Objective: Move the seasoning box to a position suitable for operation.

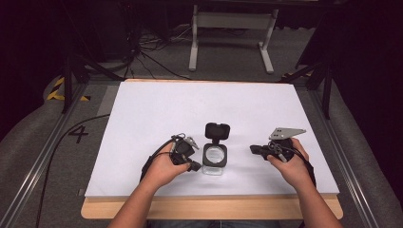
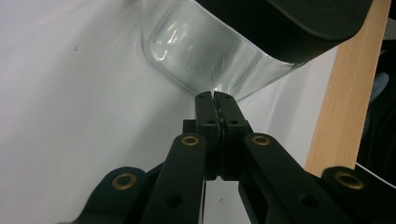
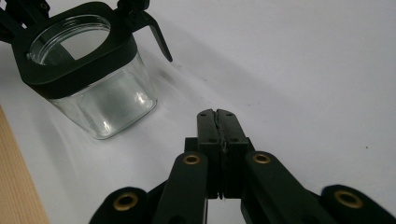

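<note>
Now the glass jar point(image 1: 215, 160) stands just beside the closed left claw point(image 1: 195, 166).

Little square glass jar point(image 1: 215, 157) with a black collar, standing upright on the white mat point(image 1: 142, 118). Its black hinged lid point(image 1: 217, 130) is flipped open toward the far side.

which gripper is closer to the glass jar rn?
Left. The left gripper, jaws shut, has its tips right at the glass jar wall; the right gripper, also shut, sits off to the jar's right with bare mat between.
</note>
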Demonstrator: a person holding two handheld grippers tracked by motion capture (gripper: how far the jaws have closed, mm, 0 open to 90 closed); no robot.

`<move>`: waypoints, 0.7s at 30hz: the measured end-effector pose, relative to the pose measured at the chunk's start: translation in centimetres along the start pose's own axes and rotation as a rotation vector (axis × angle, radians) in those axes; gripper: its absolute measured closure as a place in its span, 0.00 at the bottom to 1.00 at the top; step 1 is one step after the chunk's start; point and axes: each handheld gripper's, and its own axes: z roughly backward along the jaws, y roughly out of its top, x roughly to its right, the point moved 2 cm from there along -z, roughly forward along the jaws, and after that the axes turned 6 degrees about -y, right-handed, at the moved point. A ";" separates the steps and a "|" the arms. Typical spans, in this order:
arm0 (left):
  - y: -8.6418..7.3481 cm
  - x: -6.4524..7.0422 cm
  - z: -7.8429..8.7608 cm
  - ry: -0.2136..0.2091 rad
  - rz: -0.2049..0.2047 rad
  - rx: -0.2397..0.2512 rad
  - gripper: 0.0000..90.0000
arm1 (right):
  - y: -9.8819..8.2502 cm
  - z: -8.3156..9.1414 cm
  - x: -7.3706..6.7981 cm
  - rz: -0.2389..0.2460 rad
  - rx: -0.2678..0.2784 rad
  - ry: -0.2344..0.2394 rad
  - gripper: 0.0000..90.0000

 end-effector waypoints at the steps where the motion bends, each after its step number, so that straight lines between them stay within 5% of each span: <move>1: 0.0 0.1 -0.1 -0.005 0.000 0.001 1.00 | 0.0 0.0 0.0 0.000 -0.001 0.001 1.00; 11: 0.3 0.4 0.3 -0.009 -0.011 0.008 0.97 | -0.1 0.2 0.2 -0.009 0.005 0.000 1.00; 21: 1.1 2.5 4.4 0.002 -0.066 0.166 1.00 | -0.1 0.7 0.5 -0.025 0.025 0.006 1.00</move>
